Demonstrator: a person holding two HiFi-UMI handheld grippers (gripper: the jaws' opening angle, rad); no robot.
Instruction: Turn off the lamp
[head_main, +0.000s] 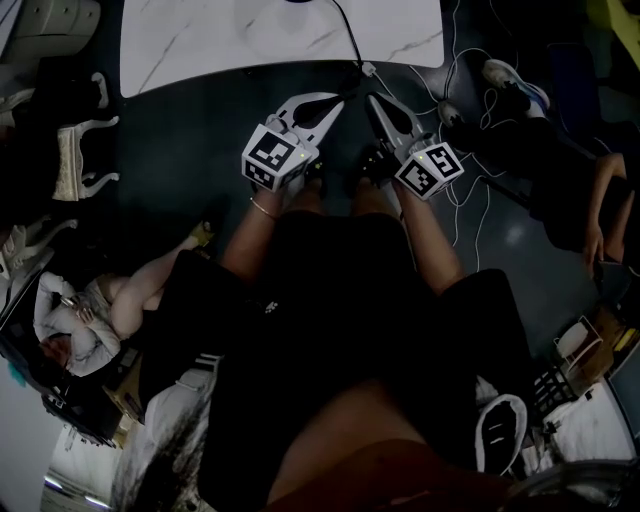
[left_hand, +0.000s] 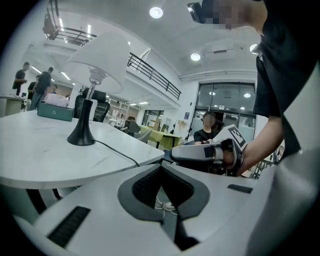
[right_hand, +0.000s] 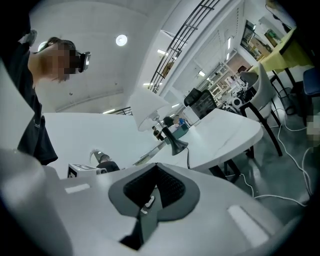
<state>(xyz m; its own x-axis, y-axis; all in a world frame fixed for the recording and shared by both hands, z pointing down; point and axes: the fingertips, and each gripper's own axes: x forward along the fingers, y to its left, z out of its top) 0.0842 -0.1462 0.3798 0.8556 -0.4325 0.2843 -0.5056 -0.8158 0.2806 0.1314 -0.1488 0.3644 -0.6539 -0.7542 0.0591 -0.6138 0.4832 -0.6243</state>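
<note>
White marble tabletop (head_main: 200, 40) carries the lamp (left_hand: 92, 85), upright on its black base and set back from the near edge, with its cable (head_main: 348, 40) trailing off that edge toward the floor. I hold both claws short of the edge, over the dark floor, pointing at the tabletop. The left claw (head_main: 335, 102) and right claw (head_main: 372, 100) are side by side, apart from each other and touching nothing. Each has its jaws pinched together with nothing between them, which I judge suits prodding a switch rather than gripping. Whether the shade glows I cannot tell: it reads plain white in both gripper views. So the scene fits either claws heading for a lit lamp or claws clear of one gone dark. Where the switch sits I cannot make out
</note>
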